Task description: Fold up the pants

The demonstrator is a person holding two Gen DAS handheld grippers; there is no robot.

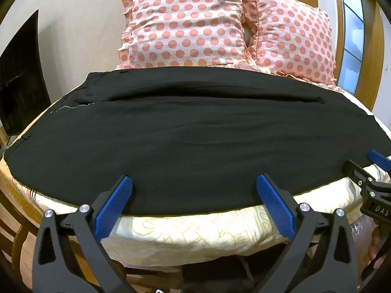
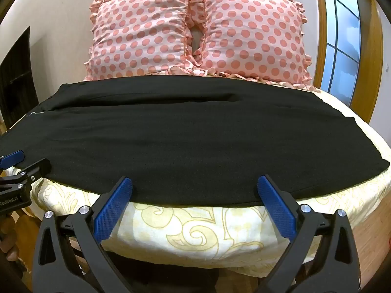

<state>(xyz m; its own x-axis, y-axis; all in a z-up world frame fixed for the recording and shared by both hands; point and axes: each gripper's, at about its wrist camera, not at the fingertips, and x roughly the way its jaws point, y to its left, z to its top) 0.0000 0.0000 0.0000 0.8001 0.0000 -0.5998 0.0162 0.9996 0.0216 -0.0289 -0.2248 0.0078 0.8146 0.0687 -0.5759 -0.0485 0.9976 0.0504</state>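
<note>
Both grippers, left gripper (image 1: 194, 185) and right gripper (image 2: 194, 185), hung with fingers spread wide apart at the near hem of the black pants (image 1: 195, 131), which lay flat across the bed (image 2: 195, 229) (two dotted pillows (image 2: 195, 31) stood behind).

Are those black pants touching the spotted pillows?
Cannot tell. In both wrist views the pants' far edge hides the pillows' base, so neither contact nor gap shows.

Black pants (image 1: 195, 141): left end cut off by right wrist frame edge. Right gripper (image 1: 381, 161): mostly beyond left wrist frame edge. Bed sheet (image 2: 195, 229): largely covered by pants.
</note>
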